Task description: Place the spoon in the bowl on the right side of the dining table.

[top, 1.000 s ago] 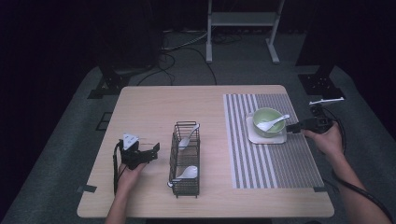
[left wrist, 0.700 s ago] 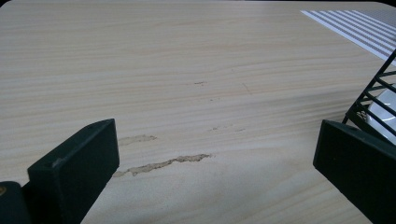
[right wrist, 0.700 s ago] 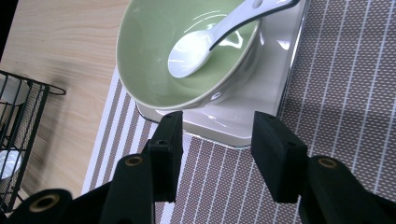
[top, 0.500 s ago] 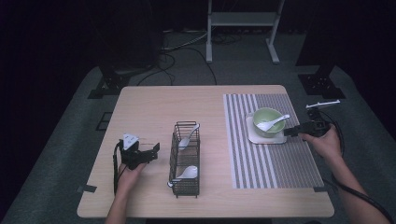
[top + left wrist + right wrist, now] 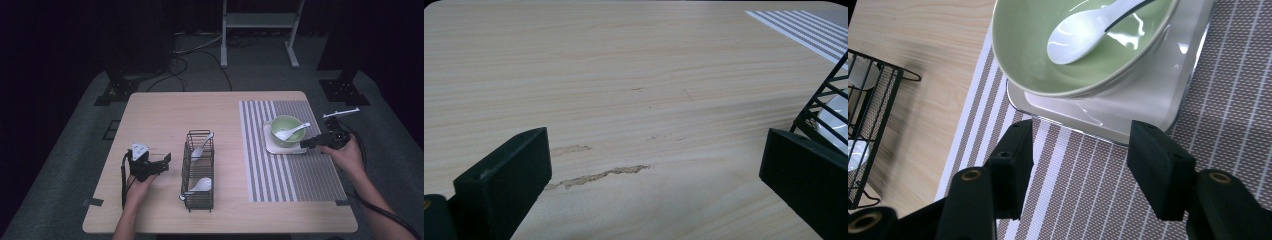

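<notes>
Comparing with a second ago, my right gripper (image 5: 306, 144) sits a little farther back from the green bowl (image 5: 286, 130), and its jaws have just been opening; nothing is between them now. The white spoon (image 5: 291, 132) lies in the bowl, its handle sticking out over the rim on my right gripper's side. My left gripper (image 5: 162, 164) has stayed where it was, far to the left of the bowl, jaws wide apart and released, with only bare table (image 5: 165, 115) between them.

From above, the bowl rests on a white square plate (image 5: 270, 142) on the striped mat (image 5: 280, 185). My right gripper view (image 5: 1078, 150) adds the plate's glossy near edge (image 5: 1148, 120) just ahead of my jaws, not touching them. My left gripper view (image 5: 654, 185) shows scuffs on the wood.

A black wire basket (image 5: 199, 170) stands left of the bowl, between my grippers, holding two more white spoons (image 5: 200, 186).
</notes>
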Tool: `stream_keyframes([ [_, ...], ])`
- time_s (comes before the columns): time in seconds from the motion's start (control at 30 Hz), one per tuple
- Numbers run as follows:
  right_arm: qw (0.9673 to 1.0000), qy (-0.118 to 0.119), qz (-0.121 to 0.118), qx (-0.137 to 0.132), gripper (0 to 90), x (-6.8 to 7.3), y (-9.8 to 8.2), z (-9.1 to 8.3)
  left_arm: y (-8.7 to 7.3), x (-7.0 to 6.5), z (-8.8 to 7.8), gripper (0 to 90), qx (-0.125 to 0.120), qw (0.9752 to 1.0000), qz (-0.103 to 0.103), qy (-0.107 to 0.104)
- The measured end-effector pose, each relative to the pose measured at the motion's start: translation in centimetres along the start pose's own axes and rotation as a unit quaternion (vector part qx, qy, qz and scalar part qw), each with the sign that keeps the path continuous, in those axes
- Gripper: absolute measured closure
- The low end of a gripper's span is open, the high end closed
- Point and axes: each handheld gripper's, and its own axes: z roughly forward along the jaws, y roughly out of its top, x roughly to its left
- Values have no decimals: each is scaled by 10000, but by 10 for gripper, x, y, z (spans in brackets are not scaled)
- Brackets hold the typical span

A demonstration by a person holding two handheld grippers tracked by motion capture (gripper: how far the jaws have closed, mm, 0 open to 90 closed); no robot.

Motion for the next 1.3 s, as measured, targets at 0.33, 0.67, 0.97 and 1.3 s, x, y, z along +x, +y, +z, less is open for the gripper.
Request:
stream_keyframes([
  [0.33,9999,92,-122,41,392,9,-4,3,0,0,0,0,5,10000,-3,-1],
  [0.67,9995,154,-228,130,370,16,-10,6,0,0,0,0,6,10000,-7,-5],
  [0.97,9990,215,-351,150,359,24,-13,8,0,0,0,0,5,10000,-6,-1],
  [1.3,9980,253,-519,247,355,34,-18,14,0,0,0,0,6,10000,-6,-6],
])
